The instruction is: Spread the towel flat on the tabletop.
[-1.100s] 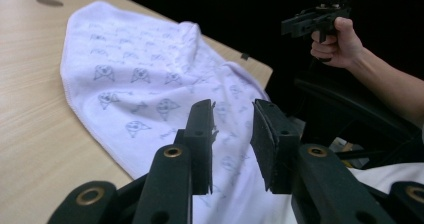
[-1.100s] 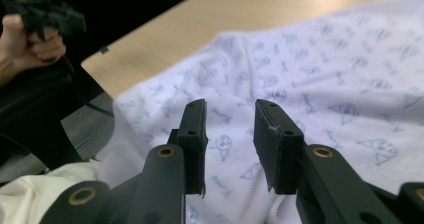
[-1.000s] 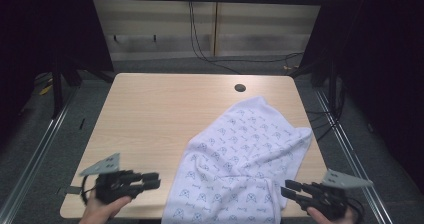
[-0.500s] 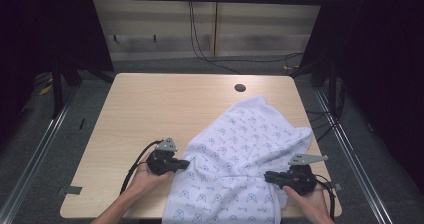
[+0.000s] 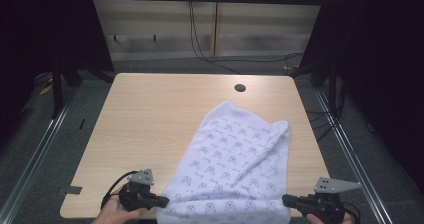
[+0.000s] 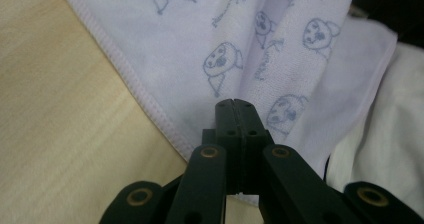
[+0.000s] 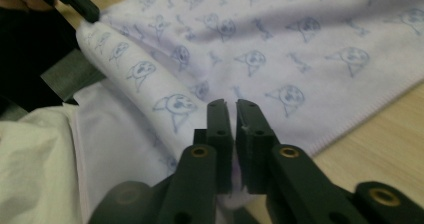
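While both grippers, left and right, are clenched on the near corners of the towel at the table's front edge, they should probably lift evenly to avoid bunching.

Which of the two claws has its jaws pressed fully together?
The left claw: its jaws meet with no gap at the towel edge, whereas the right claw shows a thin slit.

Towel on table, right of centre (near edge overhanging); hole behind.
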`<state>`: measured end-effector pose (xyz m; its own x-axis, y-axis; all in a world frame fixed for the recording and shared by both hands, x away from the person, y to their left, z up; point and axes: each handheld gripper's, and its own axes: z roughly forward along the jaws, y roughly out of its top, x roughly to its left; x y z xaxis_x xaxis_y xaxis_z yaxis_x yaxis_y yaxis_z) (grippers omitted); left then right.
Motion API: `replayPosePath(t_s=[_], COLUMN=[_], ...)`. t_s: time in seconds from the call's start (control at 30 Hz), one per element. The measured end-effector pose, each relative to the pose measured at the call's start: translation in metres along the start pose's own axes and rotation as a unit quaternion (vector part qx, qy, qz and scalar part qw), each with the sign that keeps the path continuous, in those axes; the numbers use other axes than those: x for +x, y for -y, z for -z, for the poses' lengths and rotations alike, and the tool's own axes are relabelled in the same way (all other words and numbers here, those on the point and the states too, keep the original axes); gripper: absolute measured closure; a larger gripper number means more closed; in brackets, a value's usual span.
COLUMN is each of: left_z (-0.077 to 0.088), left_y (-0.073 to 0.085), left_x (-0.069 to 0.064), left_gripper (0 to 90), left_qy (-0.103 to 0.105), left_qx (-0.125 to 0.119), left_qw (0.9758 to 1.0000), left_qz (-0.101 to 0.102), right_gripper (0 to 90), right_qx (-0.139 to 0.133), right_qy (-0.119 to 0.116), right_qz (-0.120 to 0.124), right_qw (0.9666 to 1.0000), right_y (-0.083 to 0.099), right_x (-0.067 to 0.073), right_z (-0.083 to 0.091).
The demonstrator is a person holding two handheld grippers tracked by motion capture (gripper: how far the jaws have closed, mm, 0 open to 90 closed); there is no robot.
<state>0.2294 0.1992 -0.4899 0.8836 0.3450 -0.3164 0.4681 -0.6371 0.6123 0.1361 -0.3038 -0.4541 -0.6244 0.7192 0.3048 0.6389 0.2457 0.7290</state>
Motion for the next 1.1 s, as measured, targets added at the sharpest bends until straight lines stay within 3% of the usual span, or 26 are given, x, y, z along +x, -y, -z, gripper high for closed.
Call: replayPosePath(t_s=[0.03, 0.07, 0.17, 0.27, 0.4, 0.43, 0.5, 0.57, 0.63, 0.67, 0.7, 0.77, 0.8, 0.93, 1.03, 1.1], left_z=[0.003, 0.004, 0.001, -0.009, -0.036, -0.045, -0.059, -0.07, -0.07, -0.067, -0.063, -0.058, -0.047, -0.023, -0.013, -0.004], left_y=[-0.001, -0.003, -0.016, -0.037, -0.075, -0.087, -0.098, -0.101, -0.099, -0.098, -0.094, -0.088, -0.074, -0.045, -0.031, -0.016], left_x=[0.003, 0.006, 0.025, 0.042, 0.061, 0.063, 0.067, 0.07, 0.071, 0.07, 0.068, 0.068, 0.067, 0.064, 0.058, 0.048], left_gripper=[89.1, 85.7, 83.2, 79.4, 77.0, 77.0, 77.0, 77.9, 82.4, 84.4, 84.8, 86.9, 88.2, 88.6, 87.1, 81.0], left_qy=[0.028, 0.036, 0.022, 0.002, -0.02, -0.038, -0.05, -0.09, -0.097, -0.109, -0.12, -0.12, -0.126, -0.106, -0.092, -0.068], left_qx=[-0.024, -0.048, -0.082, -0.099, -0.1, -0.093, -0.084, -0.061, -0.067, -0.06, -0.056, -0.057, -0.058, -0.064, -0.06, -0.059], left_qw=[0.9993, 0.9981, 0.9958, 0.9942, 0.9942, 0.9947, 0.9951, 0.9941, 0.9931, 0.9921, 0.9911, 0.9911, 0.9903, 0.9906, 0.9916, 0.9936], left_qz=[0.009, 0.015, 0.034, 0.04, 0.035, 0.022, 0.014, 0.001, -0.003, -0.012, -0.011, -0.004, 0.009, 0.059, 0.069, 0.069], right_gripper=[81.5, 78.7, 78.3, 75.6, 65.9, 65.3, 64.5, 63.5, 62.7, 61.9, 61.7, 60.8, 60.1, 58.4, 57.2, 56.7], right_qx=[0.008, 0.008, -0.017, -0.019, -0.002, 0.005, 0.008, 0.012, 0.02, 0.025, 0.027, 0.035, 0.035, 0.041, 0.038, 0.043], right_qy=[0.004, 0.008, 0.011, 0.023, 0.042, 0.047, 0.053, 0.064, 0.073, 0.076, 0.081, 0.083, 0.083, 0.083, 0.079, 0.077], right_qz=[0.003, 0.004, -0.004, -0.013, -0.023, -0.02, -0.019, -0.009, -0.007, -0.007, -0.007, -0.006, -0.005, 0.001, 0.007, 0.015], right_qw=[1.0, 0.9999, 0.9998, 0.9995, 0.9988, 0.9987, 0.9984, 0.9978, 0.9971, 0.9968, 0.9963, 0.9959, 0.9959, 0.9957, 0.9961, 0.996], right_y=[0.0, 0.0, 0.0, -0.004, -0.014, -0.017, -0.025, -0.032, -0.036, -0.038, -0.039, -0.041, -0.043, -0.049, -0.055, -0.061], right_x=[0.001, 0.001, -0.007, -0.025, -0.047, -0.05, -0.057, -0.064, -0.07, -0.074, -0.076, -0.08, -0.081, -0.083, -0.083, -0.082], right_z=[0.002, 0.005, 0.009, -0.001, -0.026, -0.029, -0.037, -0.046, -0.054, -0.058, -0.06, -0.067, -0.069, -0.08, -0.09, -0.098])
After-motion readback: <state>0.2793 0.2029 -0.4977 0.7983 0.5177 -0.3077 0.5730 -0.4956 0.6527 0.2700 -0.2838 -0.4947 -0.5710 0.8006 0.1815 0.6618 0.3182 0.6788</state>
